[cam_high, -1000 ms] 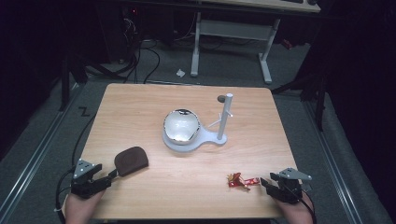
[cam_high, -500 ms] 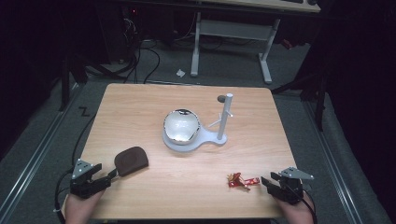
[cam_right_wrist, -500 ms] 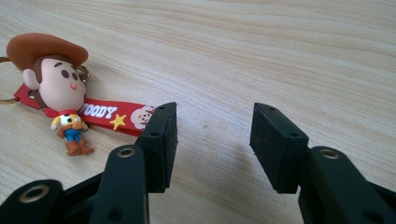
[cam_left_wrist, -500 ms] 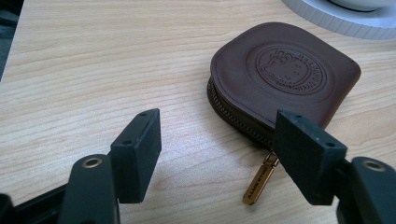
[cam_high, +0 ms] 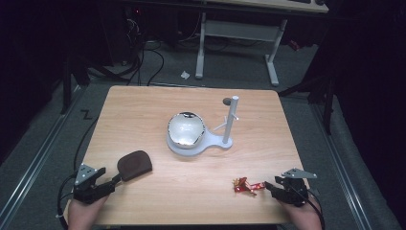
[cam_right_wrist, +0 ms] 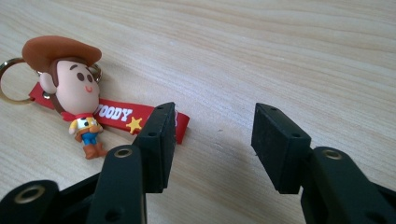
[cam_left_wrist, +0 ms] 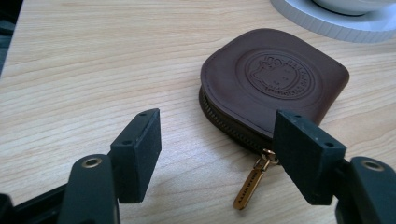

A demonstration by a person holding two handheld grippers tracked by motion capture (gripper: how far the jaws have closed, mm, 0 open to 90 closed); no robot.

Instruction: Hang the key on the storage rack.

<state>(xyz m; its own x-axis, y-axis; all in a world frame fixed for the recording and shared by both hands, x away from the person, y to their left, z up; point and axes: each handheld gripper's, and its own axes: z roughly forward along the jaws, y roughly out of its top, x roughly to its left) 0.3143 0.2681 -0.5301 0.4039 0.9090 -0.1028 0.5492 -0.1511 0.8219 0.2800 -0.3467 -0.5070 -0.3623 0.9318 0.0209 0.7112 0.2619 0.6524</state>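
A brown leather zip pouch (cam_high: 135,164) (cam_left_wrist: 275,81) lies near the table's front left; its gold zipper pull (cam_left_wrist: 252,182) points toward my left gripper (cam_high: 115,179) (cam_left_wrist: 215,154). That gripper stands open just short of the pouch, touching nothing. A cowboy-figure keychain (cam_high: 246,185) (cam_right_wrist: 79,100) on a red strap with a gold ring lies at the front right. My right gripper (cam_high: 268,188) (cam_right_wrist: 212,140) is open beside the strap's end, with nothing between the jaws.
A white stand (cam_high: 225,141) with an upright post (cam_high: 231,117) holds a shiny silver bowl (cam_high: 186,129) at the table's middle. A small dark knob (cam_high: 225,100) lies behind the post. Desk legs and cables sit on the floor beyond the far edge.
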